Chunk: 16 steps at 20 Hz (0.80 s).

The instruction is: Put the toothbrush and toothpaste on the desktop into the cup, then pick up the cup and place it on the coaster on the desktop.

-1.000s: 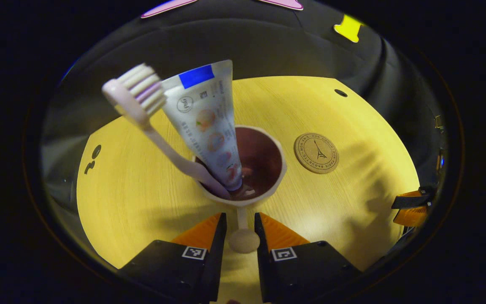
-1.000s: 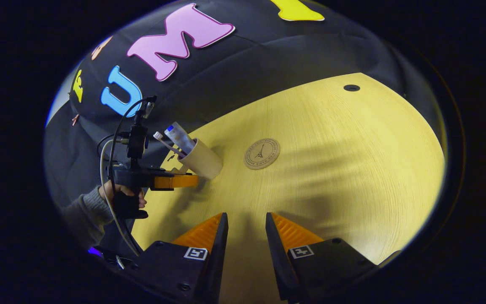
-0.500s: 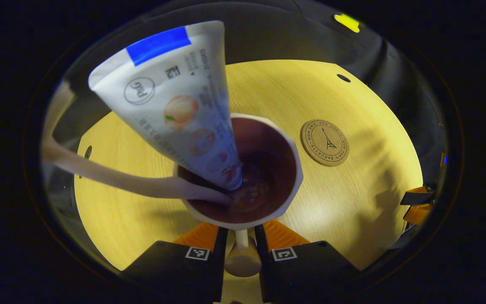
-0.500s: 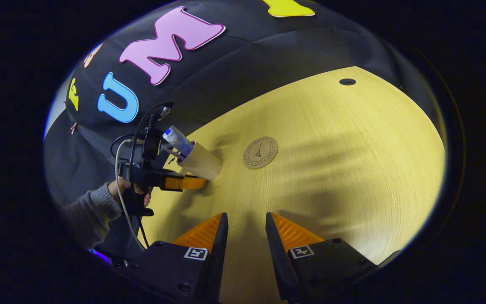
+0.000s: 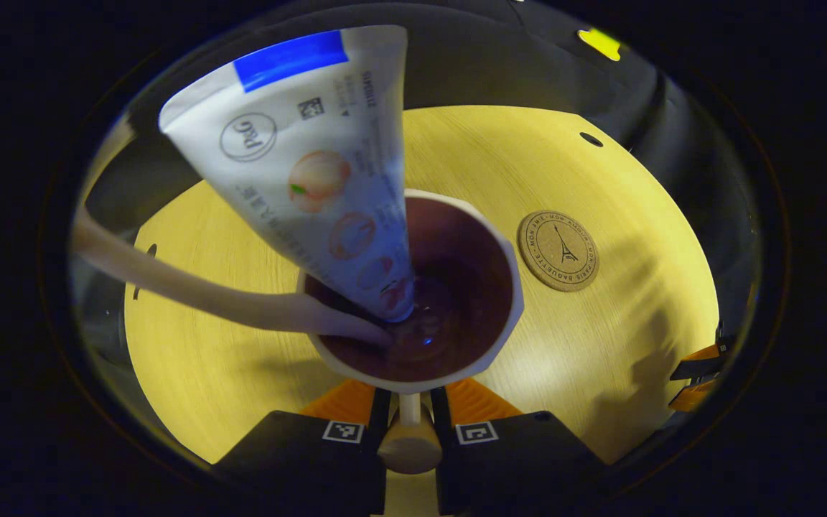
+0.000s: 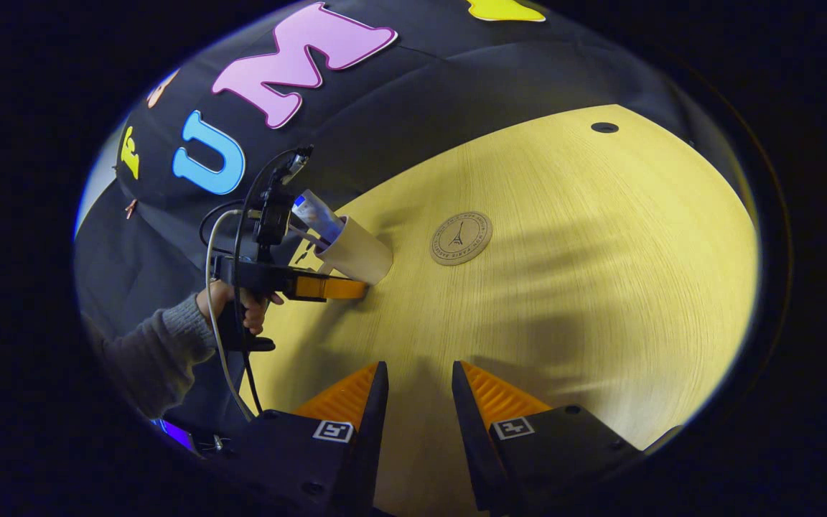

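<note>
A cream cup point(image 5: 507, 287) with a dark inside stands close in front of my left gripper point(image 5: 408, 420), which is shut on the cup's handle point(image 5: 408, 445). A white toothpaste tube point(image 5: 306, 158) with a blue band stands cap down in the cup. Beside it, the toothbrush point(image 5: 191, 287) leans out to the left. A round cork coaster point(image 5: 558, 250) lies on the yellow table to the right of the cup. In the right gripper view the cup point(image 6: 356, 251), left gripper point(image 6: 324, 287) and coaster point(image 6: 461, 238) show farther off. My right gripper point(image 6: 417, 388) is open above bare table.
The yellow wooden table point(image 6: 600, 287) has a small dark hole point(image 6: 604, 127) near its far edge. A person's hand point(image 6: 237, 305) and grey sleeve hold the left gripper, with cables trailing. The other gripper point(image 5: 697, 373) sits at the table's right edge.
My left gripper has slid forward along the cup's handle and closed on it, so the cup and toothpaste loom larger. The right gripper has stayed open in about the same place.
</note>
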Tool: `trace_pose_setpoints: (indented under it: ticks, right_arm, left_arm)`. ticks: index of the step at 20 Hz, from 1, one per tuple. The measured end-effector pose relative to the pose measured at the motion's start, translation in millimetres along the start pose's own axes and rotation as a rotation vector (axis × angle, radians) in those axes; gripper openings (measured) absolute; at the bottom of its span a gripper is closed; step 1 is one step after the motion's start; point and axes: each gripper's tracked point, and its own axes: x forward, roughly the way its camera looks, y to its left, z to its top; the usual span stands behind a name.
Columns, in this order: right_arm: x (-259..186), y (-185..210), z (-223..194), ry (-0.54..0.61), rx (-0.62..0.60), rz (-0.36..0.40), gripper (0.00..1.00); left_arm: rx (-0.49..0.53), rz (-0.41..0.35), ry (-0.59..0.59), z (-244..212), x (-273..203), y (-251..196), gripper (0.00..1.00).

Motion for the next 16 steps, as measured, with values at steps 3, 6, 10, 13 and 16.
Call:
trace_pose_setpoints:
  ticks: [3, 6, 10, 13, 16]
  right_arm:
    - [-0.7, -4.8, 2.5, -0.005, 0.005, -0.010, 0.55]
    - [-1.7, -5.2, 3.9, -0.009, 0.012, -0.011, 0.55]
    - [-6.4, -4.5, 7.1, -0.023, 0.019, -0.014, 0.55]
    - [-13.3, -9.8, 10.7, -0.040, 0.018, -0.028, 0.55]
    - [-23.4, -18.6, 13.2, -0.061, 0.025, -0.048, 0.55]
  left_arm:
    - [0.009, 0.004, -0.016, 4.1, -4.3, -3.6, 0.32]
    - [0.046, -0.006, -0.035, 11.1, -11.6, -12.9, 0.28]
    - [0.095, -0.042, -0.057, 27.1, -24.4, -38.3, 0.32]
    - [0.136, -0.066, -0.066, 42.6, -25.5, -59.9, 0.32]
    - [0.181, -0.096, -0.061, 55.0, -20.9, -85.1, 0.32]
